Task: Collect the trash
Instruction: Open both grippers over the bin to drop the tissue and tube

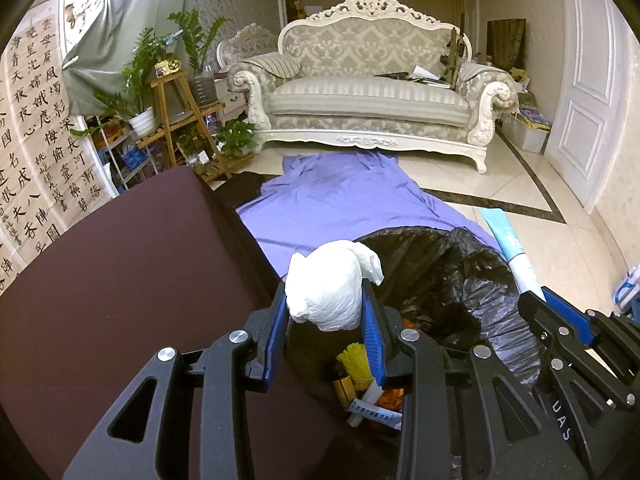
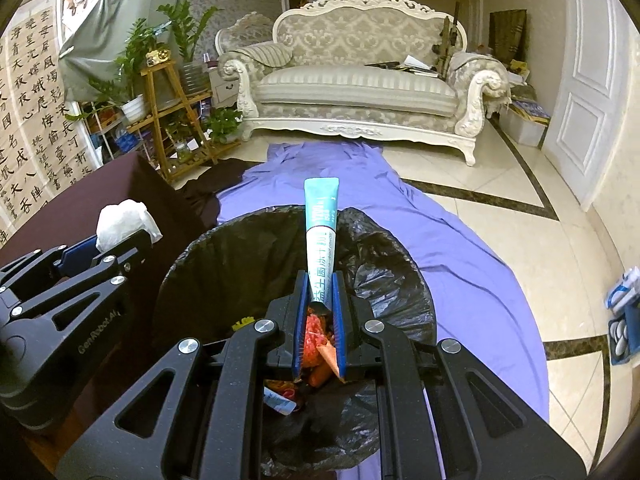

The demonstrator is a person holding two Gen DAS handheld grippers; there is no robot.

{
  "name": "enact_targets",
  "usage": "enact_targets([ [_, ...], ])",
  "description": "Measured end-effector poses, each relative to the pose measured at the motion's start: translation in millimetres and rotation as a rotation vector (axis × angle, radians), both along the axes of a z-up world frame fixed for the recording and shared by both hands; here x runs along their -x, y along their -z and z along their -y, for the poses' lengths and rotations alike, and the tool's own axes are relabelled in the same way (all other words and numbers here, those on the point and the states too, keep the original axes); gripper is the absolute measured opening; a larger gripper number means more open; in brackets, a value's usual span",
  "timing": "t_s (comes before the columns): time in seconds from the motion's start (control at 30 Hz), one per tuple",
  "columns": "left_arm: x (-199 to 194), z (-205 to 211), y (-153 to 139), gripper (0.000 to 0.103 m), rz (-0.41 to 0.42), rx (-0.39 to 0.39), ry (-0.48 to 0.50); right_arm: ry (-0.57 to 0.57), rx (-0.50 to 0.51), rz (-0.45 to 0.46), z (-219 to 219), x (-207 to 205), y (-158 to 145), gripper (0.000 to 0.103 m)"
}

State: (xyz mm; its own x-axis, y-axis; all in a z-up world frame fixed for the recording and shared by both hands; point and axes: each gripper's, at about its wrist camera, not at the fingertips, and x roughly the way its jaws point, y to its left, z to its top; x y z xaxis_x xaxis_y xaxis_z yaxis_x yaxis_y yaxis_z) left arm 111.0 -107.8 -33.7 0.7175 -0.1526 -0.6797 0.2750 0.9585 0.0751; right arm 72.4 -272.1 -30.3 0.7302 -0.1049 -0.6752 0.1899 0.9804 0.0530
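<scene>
Looking forward along the left gripper (image 1: 325, 308), a crumpled white tissue wad (image 1: 332, 286) is seen clamped between the blue pads, the jaws pressed against its sides. It is held at the near left edge of the bin, where the dark brown table (image 1: 120, 280) meets the black trash bag (image 1: 460, 280). The right gripper (image 2: 323, 300) is clenched on the lower end of a teal-and-white tube (image 2: 321, 224), which is pointed up and away over the open mouth of the bag. Each gripper is caught in the other's view: the left one with its wad is seen to the left above the table, the right one at the far right rim of the bag.

Inside the bag, discarded items are gathered: a yellow bundle (image 1: 354, 364), orange and red scraps (image 2: 316, 336) and a small printed wrapper (image 2: 280, 398), though what each is cannot be told with certainty in the shadow. The bag is set on a purple sheet (image 2: 460, 264) spread across the tiled floor (image 2: 520, 216). Further off, a wooden plant stand (image 1: 180, 120) with potted greenery is placed at the left beside a calligraphy hanging (image 1: 36, 128). At the far wall an ornate white sofa (image 1: 368, 92) is seen, with papers (image 1: 416, 74) lying on its seat, and a white door (image 1: 588, 100) at the right.
</scene>
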Motion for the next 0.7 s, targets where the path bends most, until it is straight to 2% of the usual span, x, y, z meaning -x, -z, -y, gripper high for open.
enact_targets([
  [0.07,-1.3,0.3,0.1,0.035,-0.003,-0.006,-0.004,0.004,0.002,-0.004,-1.3,-1.3,1.6,0.012],
  [0.17,-3.7,0.6,2.3,0.042,-0.021,-0.01,0.0,0.014,-0.002,-0.009,0.9,-3.0,4.4,0.017],
  [0.33,-4.8,-1.5,3.4,0.062,-0.031,-0.005,-0.005,0.027,-0.006,-0.015,3.4,-3.6,7.4,0.022],
  [0.5,-5.0,-2.2,2.8,0.072,-0.027,-0.002,-0.012,0.042,-0.007,-0.014,5.4,-2.6,7.5,0.027],
  [0.7,-4.6,-2.2,2.0,0.08,-0.017,-0.002,-0.015,0.07,0.0,0.001,10.6,-1.2,3.6,0.046],
])
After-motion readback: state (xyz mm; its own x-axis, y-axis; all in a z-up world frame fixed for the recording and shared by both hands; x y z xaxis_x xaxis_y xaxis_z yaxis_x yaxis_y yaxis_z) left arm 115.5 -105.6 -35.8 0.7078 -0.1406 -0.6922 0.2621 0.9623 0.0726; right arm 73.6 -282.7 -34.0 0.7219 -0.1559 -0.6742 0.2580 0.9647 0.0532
